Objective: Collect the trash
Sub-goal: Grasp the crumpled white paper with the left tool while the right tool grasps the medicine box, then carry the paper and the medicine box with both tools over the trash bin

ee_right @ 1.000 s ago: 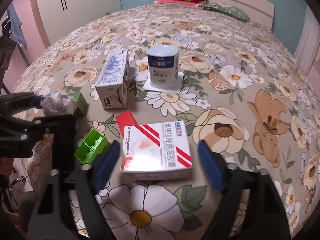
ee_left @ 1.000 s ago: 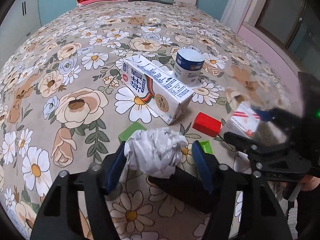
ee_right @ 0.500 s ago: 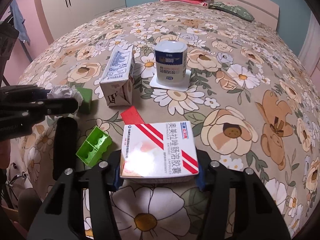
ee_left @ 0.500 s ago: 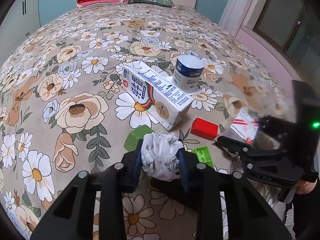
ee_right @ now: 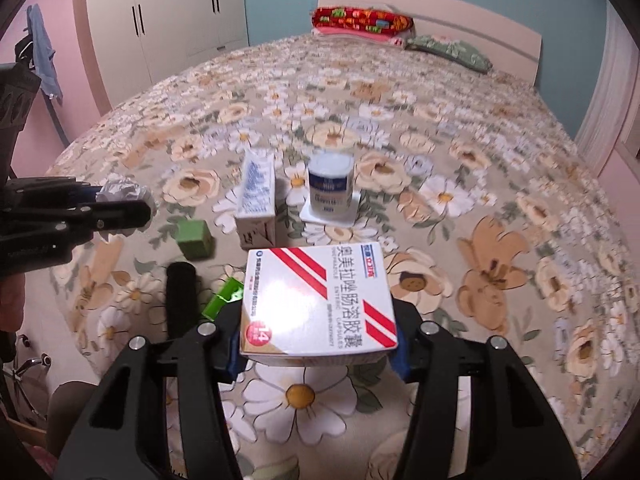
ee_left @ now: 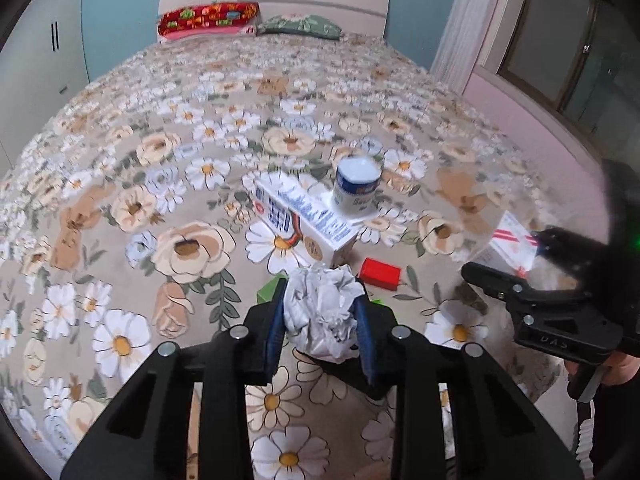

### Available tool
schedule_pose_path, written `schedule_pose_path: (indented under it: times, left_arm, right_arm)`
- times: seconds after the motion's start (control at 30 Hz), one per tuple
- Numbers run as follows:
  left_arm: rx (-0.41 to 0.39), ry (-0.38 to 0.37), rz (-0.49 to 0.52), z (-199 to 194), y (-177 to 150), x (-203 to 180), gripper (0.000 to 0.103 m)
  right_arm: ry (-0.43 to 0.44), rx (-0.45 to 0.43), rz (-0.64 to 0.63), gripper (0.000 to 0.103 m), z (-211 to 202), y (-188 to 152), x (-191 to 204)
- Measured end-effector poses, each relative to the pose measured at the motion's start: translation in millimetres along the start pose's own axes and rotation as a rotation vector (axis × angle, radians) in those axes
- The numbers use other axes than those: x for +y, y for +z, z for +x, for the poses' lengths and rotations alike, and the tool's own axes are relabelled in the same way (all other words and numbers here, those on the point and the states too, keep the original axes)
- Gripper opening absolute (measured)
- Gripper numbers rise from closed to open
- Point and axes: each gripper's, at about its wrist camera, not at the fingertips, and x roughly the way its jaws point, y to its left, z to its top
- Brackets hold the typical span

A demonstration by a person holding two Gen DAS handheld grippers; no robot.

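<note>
Your left hand-held gripper (ee_left: 320,316) clamps crumpled paper (ee_left: 322,312), your right hand-held gripper (ee_right: 318,346) a medicine box (ee_right: 316,300), above the floral bed (ee_right: 480,160); the carton's (ee_right: 258,196) print is blurred.

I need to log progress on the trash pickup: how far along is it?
Early: nothing visibly binned. In hand: left gripper clamps the crumpled paper; right gripper clamps the medicine box. Still on the bed: milk carton, white can.

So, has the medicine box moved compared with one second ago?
Yes. The medicine box has gone up off the bedspread, shut in the right gripper; it now overlaps the milk carton base and hides the red block.
</note>
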Motion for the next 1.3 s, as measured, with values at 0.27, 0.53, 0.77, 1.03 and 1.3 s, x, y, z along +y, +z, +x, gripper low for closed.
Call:
schedule_pose_path:
  times: [0.27,0.53,0.77,1.03,1.3]
  left_arm:
    - [-0.096,0.029,0.057,-76,5,-23,0.034]
    - [-0.205,0.058,0.113,-149,1,-51,0.034]
    - [-0.282,0.069,0.145,-205,-10,-68,0.034]
    - [-0.324,0.076,0.165,-249,-37,-77,0.034]
    - [-0.328,0.086,0.208,-269,-73,-84,0.034]
  right_arm:
    - [-0.045,-0.087,-0.042,0.055,-82,9,15]
    - [-0.083,-0.178,-0.080,0.055,-165,7,37]
    - [-0.103,-0.247,-0.109,0.055,-230,-1,55]
    - [-0.113,-0.293,-0.125,0.055,-283,-22,75]
    - [-0.117,-0.287,-0.147,0.055,-309,-57,94]
